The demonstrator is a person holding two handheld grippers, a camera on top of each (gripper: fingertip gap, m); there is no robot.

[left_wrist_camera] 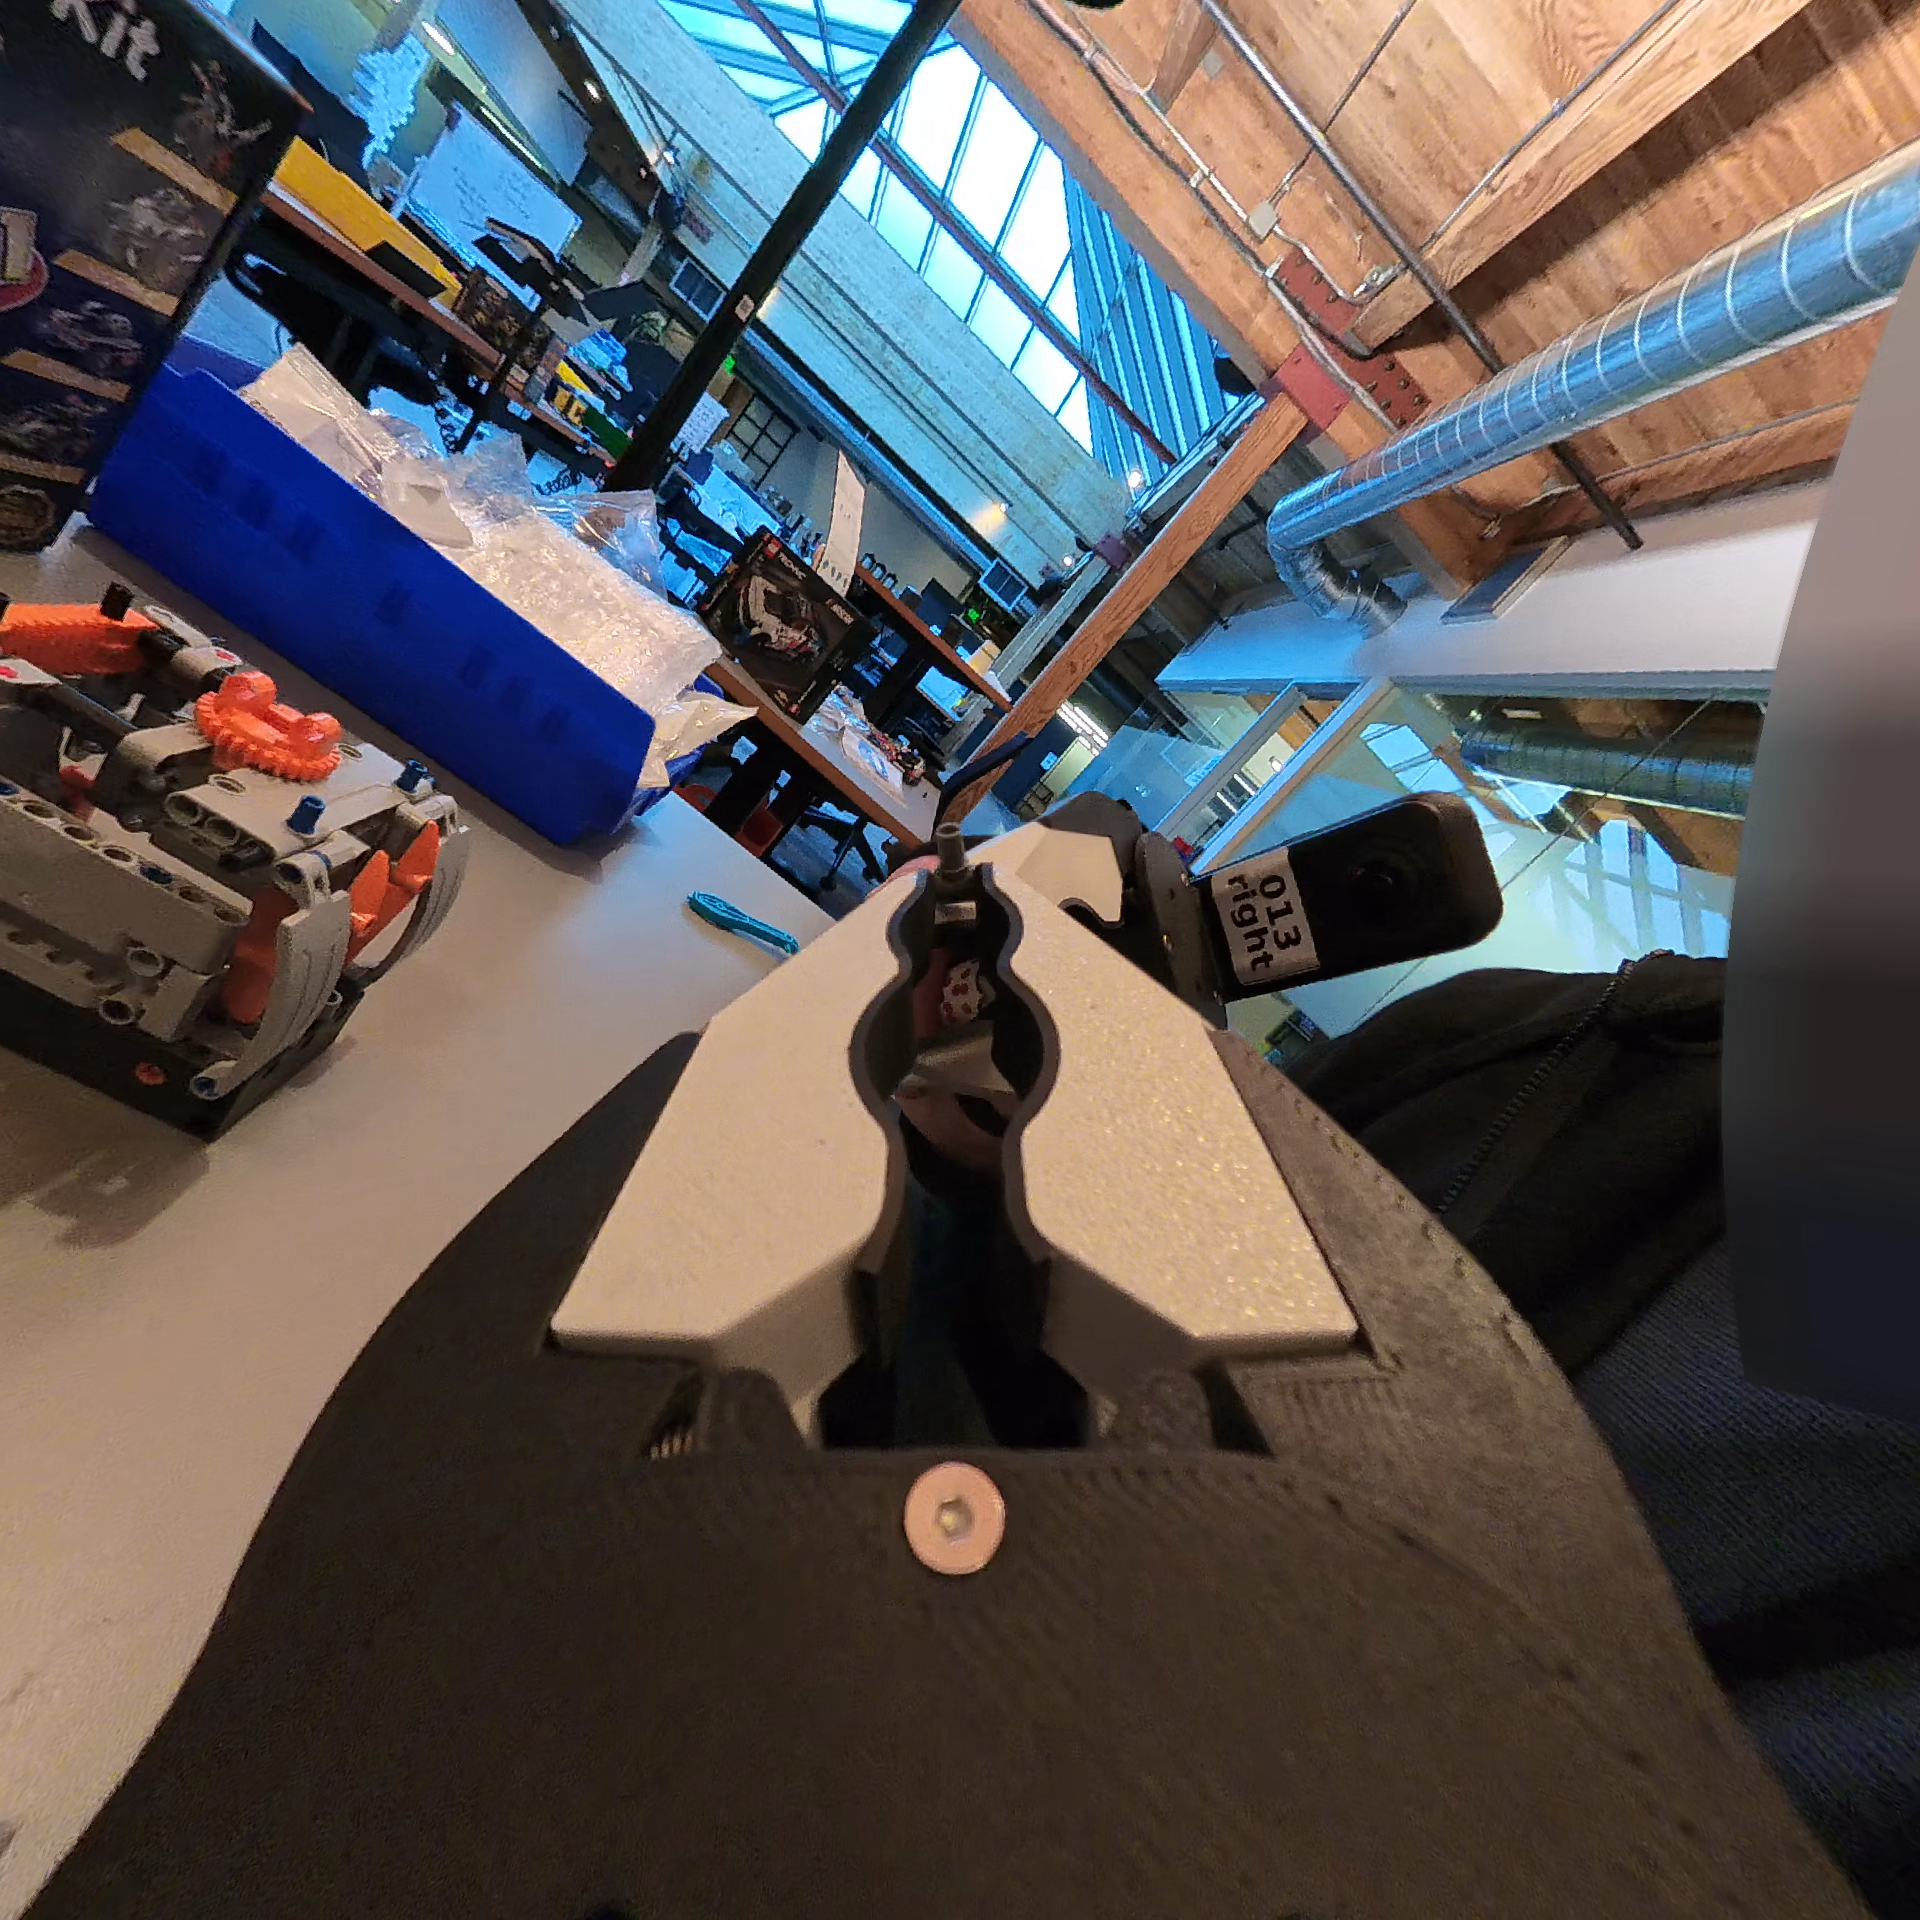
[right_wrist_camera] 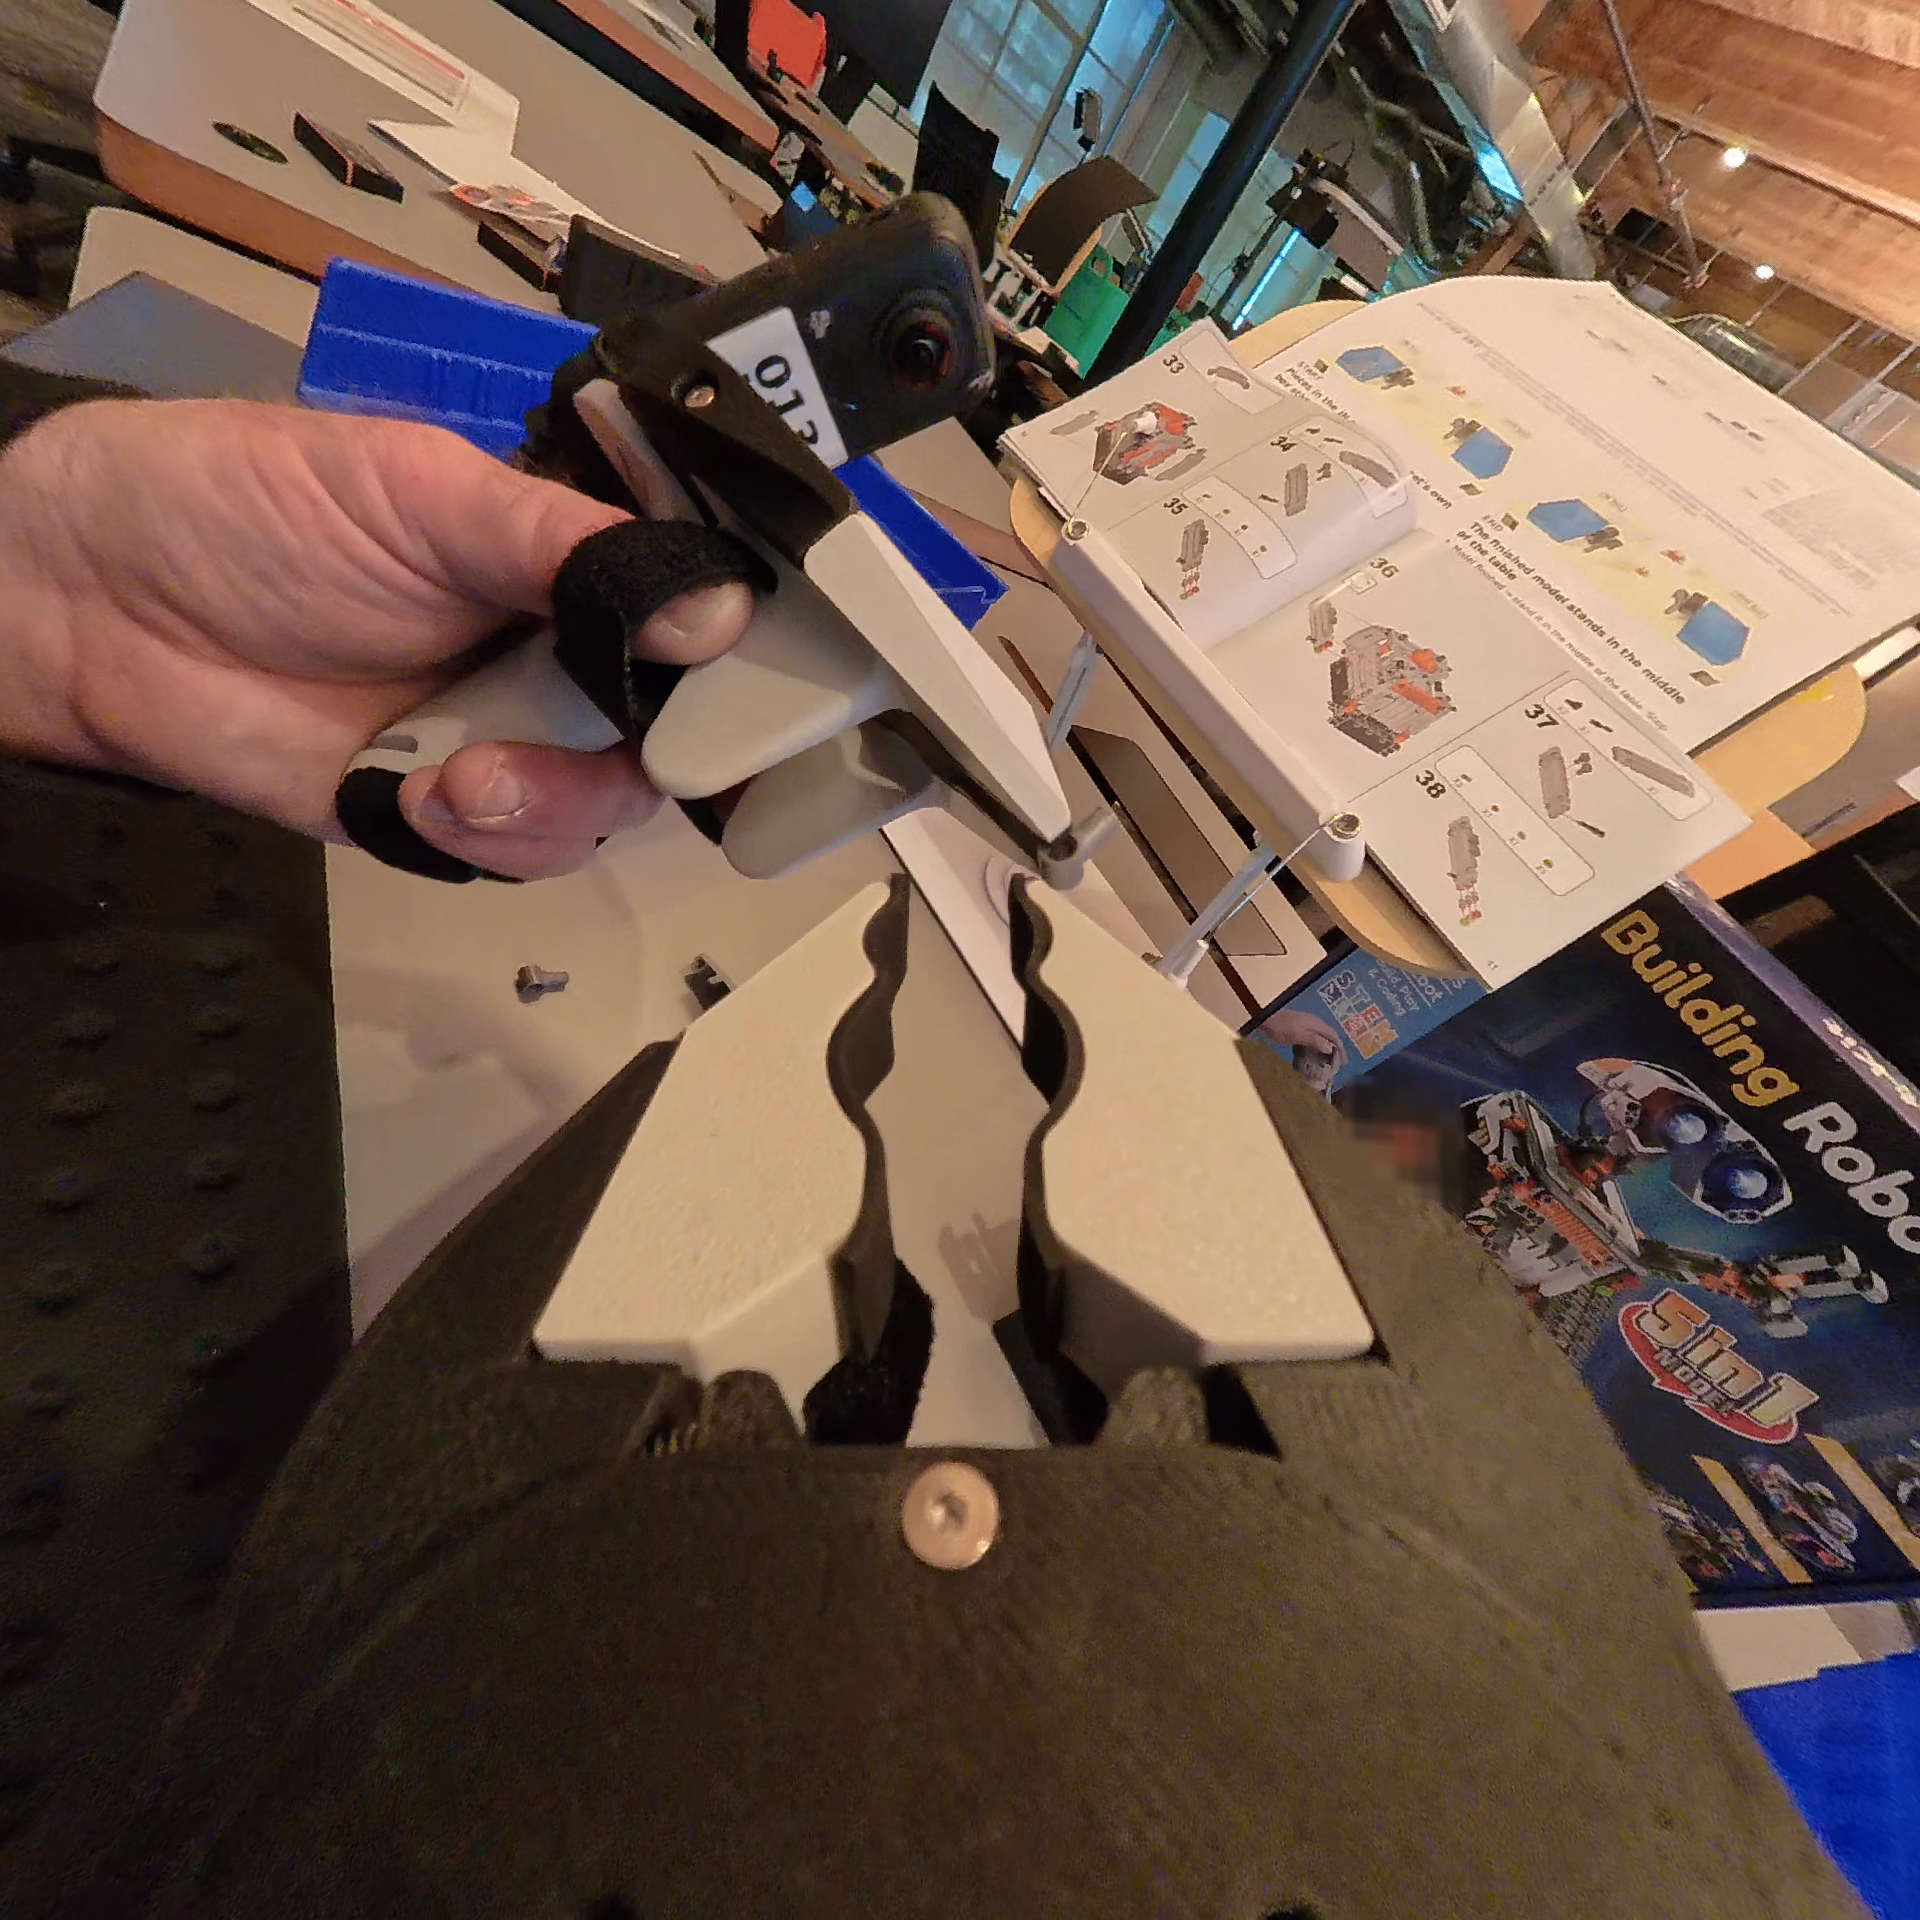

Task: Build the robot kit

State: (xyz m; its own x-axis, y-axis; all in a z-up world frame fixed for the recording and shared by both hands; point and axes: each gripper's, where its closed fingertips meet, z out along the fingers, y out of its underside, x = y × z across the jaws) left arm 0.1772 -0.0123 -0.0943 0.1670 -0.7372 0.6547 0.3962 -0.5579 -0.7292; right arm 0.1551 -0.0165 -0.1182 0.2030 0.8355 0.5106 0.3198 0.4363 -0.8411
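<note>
While raised, L gripper [left_wrist_camera: 951, 883]: clenched on small grey plastic peg [left_wrist_camera: 948, 844]
Peg axis: in line w/ jaws, pointing fwd
R gripper [right_wrist_camera: 961, 899]: jaws apart

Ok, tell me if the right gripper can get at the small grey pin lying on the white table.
Probably yes: the right gripper is open and empty, and the small grey pin lies uncovered on the white table, left of its fingers.

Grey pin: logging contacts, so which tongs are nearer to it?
Left. The left tongs are shut on the pin; the right tongs sit open just short of it, not gripping.
</note>
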